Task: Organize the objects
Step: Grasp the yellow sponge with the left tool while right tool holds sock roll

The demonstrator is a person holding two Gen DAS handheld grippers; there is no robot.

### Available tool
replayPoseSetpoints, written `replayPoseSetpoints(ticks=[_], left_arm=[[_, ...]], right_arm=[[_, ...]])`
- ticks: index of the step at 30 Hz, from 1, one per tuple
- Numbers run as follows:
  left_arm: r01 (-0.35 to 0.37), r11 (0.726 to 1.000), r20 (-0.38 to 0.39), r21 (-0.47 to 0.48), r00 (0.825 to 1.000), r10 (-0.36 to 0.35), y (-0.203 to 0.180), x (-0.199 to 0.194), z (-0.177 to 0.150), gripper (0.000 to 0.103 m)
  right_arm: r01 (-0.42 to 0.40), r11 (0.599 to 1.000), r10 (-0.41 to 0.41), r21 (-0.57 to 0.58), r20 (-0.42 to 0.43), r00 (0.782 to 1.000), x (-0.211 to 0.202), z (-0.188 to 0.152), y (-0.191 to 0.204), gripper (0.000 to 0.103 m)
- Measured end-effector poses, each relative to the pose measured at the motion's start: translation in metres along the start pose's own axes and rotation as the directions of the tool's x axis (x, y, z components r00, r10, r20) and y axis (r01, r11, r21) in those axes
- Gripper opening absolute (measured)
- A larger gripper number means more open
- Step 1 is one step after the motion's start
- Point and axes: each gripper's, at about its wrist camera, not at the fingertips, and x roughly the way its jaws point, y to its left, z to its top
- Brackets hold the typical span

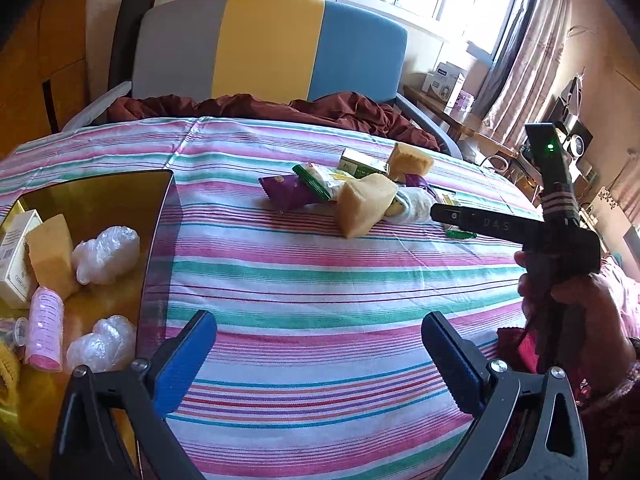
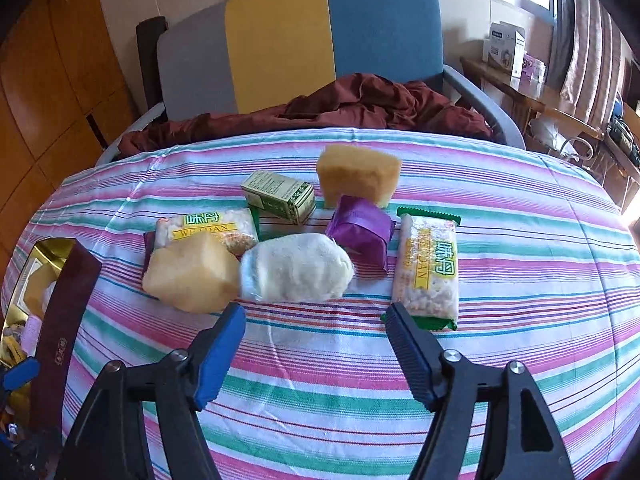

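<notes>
The right tool (image 2: 316, 324) hangs open over the striped cloth (image 2: 320, 380) that covers the surface, and nothing is between its blue pads. Just beyond its tips lies a loose group of things. Nearest is a white rolled cloth (image 2: 296, 268), and a yellow sponge (image 2: 192, 276) touches its left side. Behind the sponge a snack packet (image 2: 208, 232) with green and yellow print lies partly under it. To the right of the roll there is a purple packet (image 2: 362, 236), and further right a second snack packet (image 2: 426, 268) lies lengthwise, its near end just beside the right pad of the tool. At the back of the group stand a small green box (image 2: 280, 196) and another yellow sponge (image 2: 356, 174), near each other. The roll and the near sponge lie in front of the other things. The left tool (image 1: 320, 356) is also open and empty, low over the cloth. On its left side is a gold tray (image 1: 120, 188) with a dark rim, which already holds a white box (image 1: 16, 256), a yellow sponge, two crumpled clear bags (image 1: 108, 254) and a pink bottle (image 1: 46, 328) lying on its side. A hand (image 1: 576, 304) grips the handle of the right tool at the right edge of the left wrist view. Behind the surface stands a chair (image 2: 304, 40) with grey, yellow and blue panels, and a dark red cloth (image 2: 340, 108) is piled on its seat.
</notes>
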Motion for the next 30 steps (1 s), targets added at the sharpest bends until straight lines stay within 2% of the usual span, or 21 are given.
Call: replayPoseSetpoints(ticks=[4, 7, 9, 11, 13, 16, 19, 24, 26, 28, 30], left_arm=[[-0.006, 1.000, -0.001, 0.010, 1.000, 0.006, -0.003, 0.000, 0.000, 0.103], [-0.017, 1.000, 0.000, 0.014, 1.000, 0.017, -0.003, 0.002, 0.003, 0.103], [-0.022, 1.000, -0.002, 0.012, 1.000, 0.022, -0.003, 0.003, 0.005, 0.103], [-0.026, 1.000, 0.002, 0.012, 1.000, 0.026, -0.004, 0.006, 0.009, 0.103], [-0.025, 1.000, 0.004, 0.013, 1.000, 0.025, -0.007, 0.010, 0.012, 0.103], [-0.020, 0.999, 0.007, 0.026, 1.000, 0.020, -0.014, 0.019, 0.017, 0.103], [-0.009, 0.999, 0.012, 0.033, 1.000, 0.009, -0.022, 0.027, 0.026, 0.103], [-0.035, 0.999, 0.043, 0.036, 0.999, 0.033, -0.032, 0.048, 0.052, 0.103], [-0.050, 0.998, 0.053, 0.038, 0.997, 0.048, -0.036, 0.061, 0.067, 0.103], [-0.097, 0.995, 0.054, 0.037, 0.994, 0.095, -0.039, 0.078, 0.084, 0.103], [-0.141, 0.989, 0.031, 0.037, 0.990, 0.140, -0.038, 0.098, 0.096, 0.103]], right_arm=[[-0.012, 0.999, 0.012, -0.050, 0.005, 1.000, 0.019, 0.009, 0.007, 0.074], [0.000, 0.995, 0.000, -0.099, 0.006, 1.000, 0.033, 0.014, 0.014, 0.080], [-0.011, 0.996, 0.009, -0.092, -0.021, 1.000, 0.046, 0.014, 0.013, 0.080], [-0.073, 0.996, 0.071, -0.052, -0.055, 0.996, 0.054, 0.010, 0.009, 0.080], [-0.063, 0.997, 0.059, -0.033, -0.099, 0.993, 0.064, 0.003, 0.008, 0.080], [-0.065, 0.996, 0.060, -0.055, -0.098, 0.993, 0.059, 0.003, 0.010, 0.073], [-0.039, 0.999, 0.036, -0.023, -0.129, 0.991, 0.053, 0.006, 0.006, 0.073], [-0.001, 0.992, 0.035, 0.127, -0.265, 0.964, 0.047, -0.002, -0.027, 0.073], [0.015, 0.991, 0.021, 0.131, -0.266, 0.964, 0.041, -0.003, -0.037, 0.073], [0.063, 0.992, -0.032, 0.113, -0.253, 0.967, 0.036, -0.003, -0.043, 0.073], [0.071, 0.992, -0.044, 0.106, -0.244, 0.969, 0.035, -0.002, -0.047, 0.073]])
